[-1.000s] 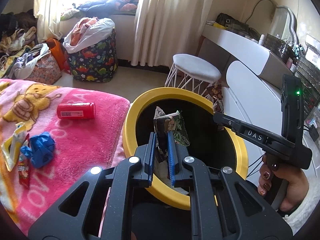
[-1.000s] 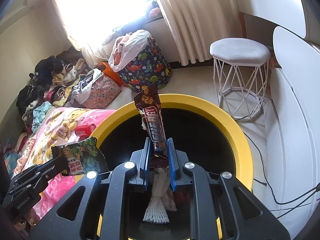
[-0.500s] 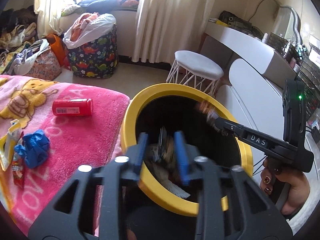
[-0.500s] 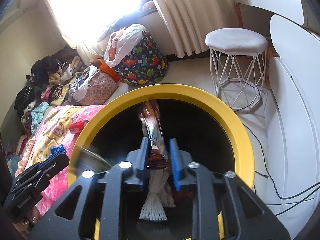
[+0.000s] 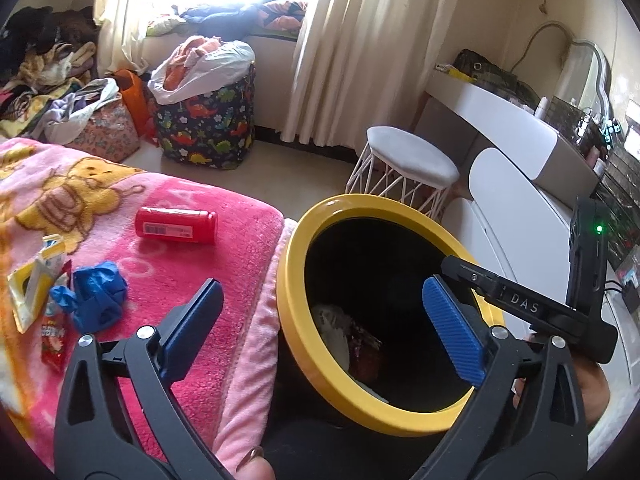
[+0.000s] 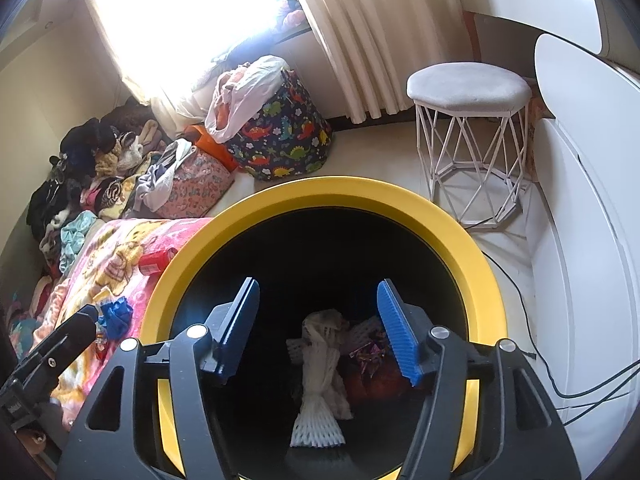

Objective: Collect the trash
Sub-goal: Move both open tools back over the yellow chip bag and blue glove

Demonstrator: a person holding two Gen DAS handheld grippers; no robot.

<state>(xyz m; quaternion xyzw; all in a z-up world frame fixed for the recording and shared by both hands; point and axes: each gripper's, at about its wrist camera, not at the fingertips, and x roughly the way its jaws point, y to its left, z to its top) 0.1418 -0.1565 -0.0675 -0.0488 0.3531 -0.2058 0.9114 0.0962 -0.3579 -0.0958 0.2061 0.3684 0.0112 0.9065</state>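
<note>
While both grippers hang over yellow-rimmed bin (image 6: pixel 476 264), jaws stand spread, nothing between them; both just been opening. Left gripper (image 5: pixel 320 320): jaws wide apart, one over pink blanket (image 5: pixel 224 248), other over bin mouth. Right gripper (image 6: pixel 318 330): jaws apart, over bin centre. Wrappers (image 6: pixel 370 354) and white foam net (image 6: pixel 320 396) lie at bin bottom. On blanket, left of bin: red can (image 5: pixel 176 225) on its side, crumpled blue glove (image 5: pixel 96 294), snack packets (image 5: pixel 36 280) at left edge.
</note>
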